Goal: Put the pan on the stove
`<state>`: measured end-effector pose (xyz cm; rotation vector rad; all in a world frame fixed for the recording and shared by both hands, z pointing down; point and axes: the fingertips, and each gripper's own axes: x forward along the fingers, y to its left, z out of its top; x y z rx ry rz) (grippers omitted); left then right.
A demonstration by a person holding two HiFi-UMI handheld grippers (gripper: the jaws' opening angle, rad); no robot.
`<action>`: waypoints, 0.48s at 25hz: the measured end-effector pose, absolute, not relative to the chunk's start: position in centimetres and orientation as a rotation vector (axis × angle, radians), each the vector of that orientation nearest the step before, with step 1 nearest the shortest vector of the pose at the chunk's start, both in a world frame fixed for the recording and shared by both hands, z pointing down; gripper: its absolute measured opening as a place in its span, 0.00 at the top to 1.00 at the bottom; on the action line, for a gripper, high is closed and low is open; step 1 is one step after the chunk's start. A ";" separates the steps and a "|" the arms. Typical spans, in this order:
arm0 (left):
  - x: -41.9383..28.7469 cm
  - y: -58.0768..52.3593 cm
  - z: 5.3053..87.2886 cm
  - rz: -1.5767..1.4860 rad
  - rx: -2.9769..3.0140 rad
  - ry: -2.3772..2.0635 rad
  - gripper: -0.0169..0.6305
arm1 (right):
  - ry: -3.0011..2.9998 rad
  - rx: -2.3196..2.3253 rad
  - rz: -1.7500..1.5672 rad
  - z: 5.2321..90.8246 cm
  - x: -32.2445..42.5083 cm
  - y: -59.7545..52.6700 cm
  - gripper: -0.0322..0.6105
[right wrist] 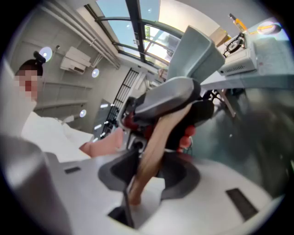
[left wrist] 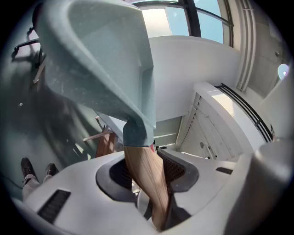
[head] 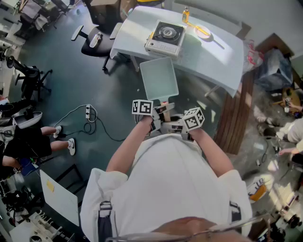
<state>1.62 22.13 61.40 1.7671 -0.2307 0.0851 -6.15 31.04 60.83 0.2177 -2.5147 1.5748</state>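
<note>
A square pale-green pan with a wooden handle hangs in the air in front of me, over the floor and short of the table. Both grippers hold that handle. The left gripper is shut on it close behind the pan, and the right gripper is shut on its rear end. In the left gripper view the handle runs between the dark pads up to the pan. In the right gripper view the handle leads to the left gripper and the pan. The portable stove sits on the white table ahead.
On the table behind the stove stand a bottle and a plate with a yellow item. An office chair stands left of the table. A wooden bench is at the right. A power strip and cable lie on the floor beside a person's legs.
</note>
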 end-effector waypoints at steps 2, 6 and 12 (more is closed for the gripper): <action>1.9 22.3 61.0 0.073 1.770 -0.219 0.72 | -2.508 0.222 1.579 60.7 -6.0 31.2 0.70; 2.1 22.4 60.9 0.073 1.756 -0.231 0.72 | -2.511 0.211 1.568 60.5 -5.8 31.2 0.70; 2.4 22.3 61.0 0.065 1.765 -0.251 0.72 | -2.505 0.172 1.561 60.6 -5.2 31.4 0.70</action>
